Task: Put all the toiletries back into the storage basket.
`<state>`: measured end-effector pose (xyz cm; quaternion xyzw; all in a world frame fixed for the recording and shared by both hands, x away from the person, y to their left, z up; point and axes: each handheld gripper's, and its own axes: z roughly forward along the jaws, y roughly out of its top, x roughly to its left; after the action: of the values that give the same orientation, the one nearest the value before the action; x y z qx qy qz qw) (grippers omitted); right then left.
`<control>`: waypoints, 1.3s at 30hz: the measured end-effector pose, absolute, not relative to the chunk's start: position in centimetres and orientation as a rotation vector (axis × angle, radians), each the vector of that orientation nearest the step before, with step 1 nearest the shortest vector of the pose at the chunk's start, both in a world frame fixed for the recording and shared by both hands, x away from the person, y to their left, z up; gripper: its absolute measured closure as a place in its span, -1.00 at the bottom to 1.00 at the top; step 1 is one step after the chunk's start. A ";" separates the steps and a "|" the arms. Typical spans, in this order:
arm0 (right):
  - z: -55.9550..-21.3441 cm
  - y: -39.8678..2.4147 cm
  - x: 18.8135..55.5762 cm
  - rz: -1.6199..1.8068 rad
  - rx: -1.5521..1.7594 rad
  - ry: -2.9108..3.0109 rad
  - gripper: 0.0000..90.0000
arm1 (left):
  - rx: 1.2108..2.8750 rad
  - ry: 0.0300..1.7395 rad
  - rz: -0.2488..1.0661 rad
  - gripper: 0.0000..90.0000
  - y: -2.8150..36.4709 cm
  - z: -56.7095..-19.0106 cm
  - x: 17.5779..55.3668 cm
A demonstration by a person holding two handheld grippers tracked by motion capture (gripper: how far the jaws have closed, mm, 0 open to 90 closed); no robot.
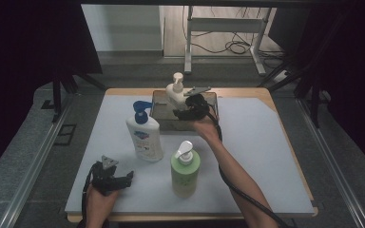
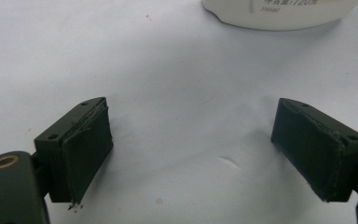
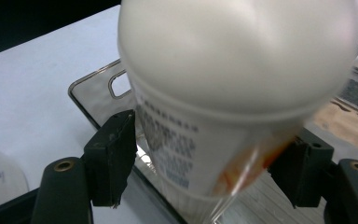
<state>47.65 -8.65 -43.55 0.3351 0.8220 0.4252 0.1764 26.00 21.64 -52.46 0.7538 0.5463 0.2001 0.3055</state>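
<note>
white mat (image 1: 256,142) on wooden table, dark room. cream pump bottle (image 1: 175,91) upright in clear tray (image 1: 214,102), between right gripper (image 1: 186,108) pads, grip unclear. left gripper (image 2: 191,149) open, empty.

White bottle (image 1: 175,93), black print, in clear tray (image 1: 159,114).
</note>
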 end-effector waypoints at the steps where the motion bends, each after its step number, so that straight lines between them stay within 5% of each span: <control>1: -43.6 -8.6 47.7 1.204 0.949 2.327 -0.35 | 1.995 1.446 0.530 -0.74 21.6 -52.5 26.0; 17: -43.6 -11.8 46.0 1.199 0.981 2.372 -0.15 | 1.996 1.447 0.530 -0.74 21.6 -52.4 26.0; 39: -45.2 -13.4 47.4 1.141 1.090 2.374 0.99 | 1.996 1.447 0.529 -0.74 21.6 -52.4 26.0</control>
<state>47.43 -13.38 -45.23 0.3783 0.8239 0.3961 0.1452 26.00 21.63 -52.45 0.7538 0.5466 0.2000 0.3050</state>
